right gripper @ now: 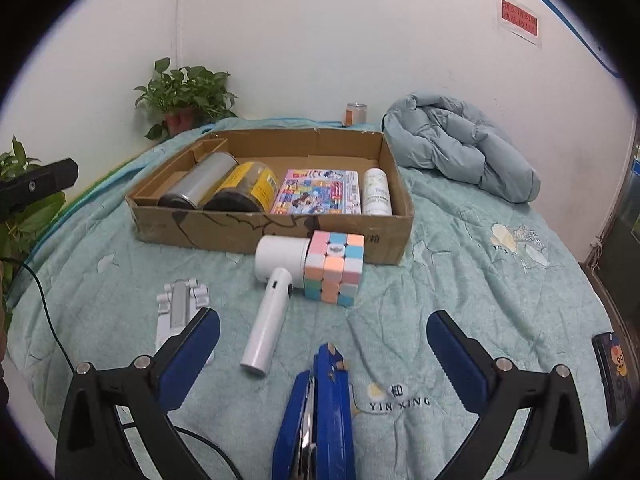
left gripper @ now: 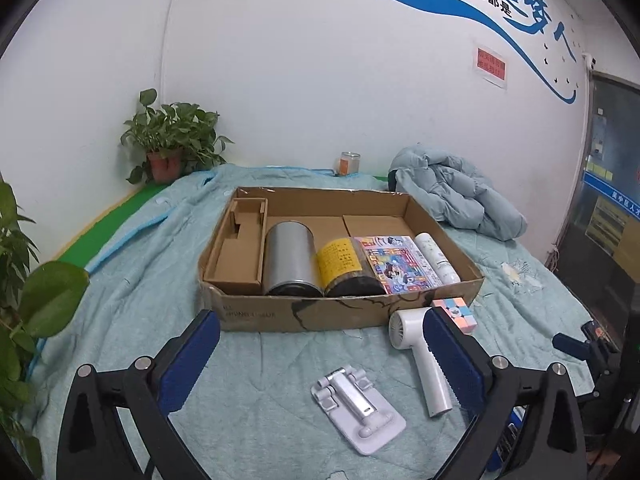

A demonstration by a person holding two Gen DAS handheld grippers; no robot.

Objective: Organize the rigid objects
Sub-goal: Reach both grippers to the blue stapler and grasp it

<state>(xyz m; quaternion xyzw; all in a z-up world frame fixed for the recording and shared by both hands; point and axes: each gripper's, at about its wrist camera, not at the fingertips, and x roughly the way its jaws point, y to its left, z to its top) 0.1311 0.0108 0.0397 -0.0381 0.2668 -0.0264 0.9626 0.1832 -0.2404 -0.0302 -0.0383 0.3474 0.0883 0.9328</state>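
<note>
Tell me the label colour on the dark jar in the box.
Yellow, with small dark print, on the jar lying in the box. Left wrist view shows it best.

White wall (left gripper: 300, 80) painted with blue swoosh (left gripper: 460, 12), red notice (right gripper: 519, 20) stuck on it, teal quilt (right gripper: 480, 280) spread over bed, potted plant (left gripper: 172, 136) set in corner, puffy jacket (right gripper: 460, 144) piled by wall

A: State the container colours.
B: Cardboard box (left gripper: 304, 314): brown. Metal can (left gripper: 290, 260): silver. Jar (left gripper: 344, 266): yellow label, dark contents. Bottle (left gripper: 436, 258): white.

A: And loose items?
B: Cube (right gripper: 334, 268): pastel pink, blue, orange squares. Handheld fan (right gripper: 276, 292): white. Stapler (right gripper: 320, 412): blue. Quilt (right gripper: 460, 280): pale teal.
</note>
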